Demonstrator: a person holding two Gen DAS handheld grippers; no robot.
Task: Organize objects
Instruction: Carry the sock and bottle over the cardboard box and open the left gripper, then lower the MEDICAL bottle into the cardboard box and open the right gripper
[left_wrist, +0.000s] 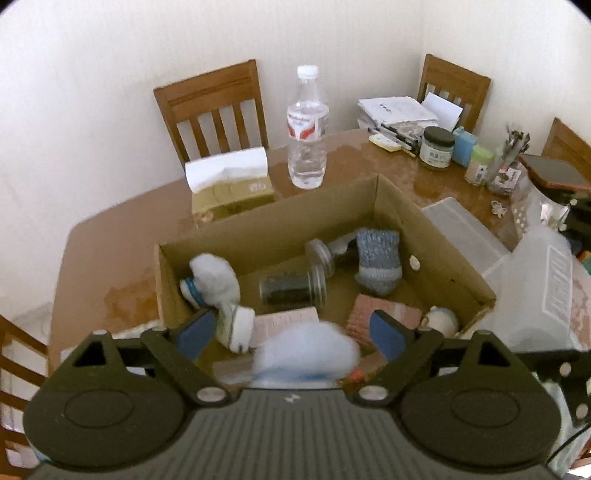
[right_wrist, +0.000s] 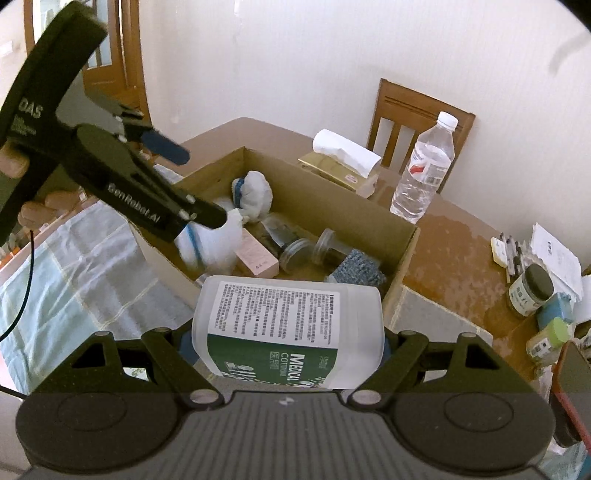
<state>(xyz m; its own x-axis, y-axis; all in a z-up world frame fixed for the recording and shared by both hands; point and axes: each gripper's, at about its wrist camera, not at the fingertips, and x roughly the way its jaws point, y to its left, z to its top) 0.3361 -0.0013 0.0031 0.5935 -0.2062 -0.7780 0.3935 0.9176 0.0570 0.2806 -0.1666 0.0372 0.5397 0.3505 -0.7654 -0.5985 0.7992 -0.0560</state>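
An open cardboard box (left_wrist: 436, 236) on the brown table holds rolled socks (left_wrist: 378, 262), two clear jars (left_wrist: 291, 288) and pink packets (left_wrist: 384, 314). My left gripper (left_wrist: 291, 332) hangs over its near edge, open. A blurred white-and-blue sock (left_wrist: 306, 350) is loose between the blue pads (left_wrist: 195, 332), touching neither. In the right wrist view the left gripper (right_wrist: 188, 184) is above the box (right_wrist: 332, 206), with the sock (right_wrist: 210, 243) under it. My right gripper (right_wrist: 286, 343) is shut on a translucent medical cotton box (right_wrist: 288, 317), held near the box's front corner.
Behind the box stand a water bottle (left_wrist: 307, 129) and a tissue box (left_wrist: 229, 177). Papers, pens and a dark-lidded jar (left_wrist: 437, 147) crowd the table's far right. A clear plastic lid (left_wrist: 465, 229) lies right of the box. Wooden chairs (left_wrist: 218, 107) ring the table. A checked cloth (right_wrist: 74, 277) lies at left.
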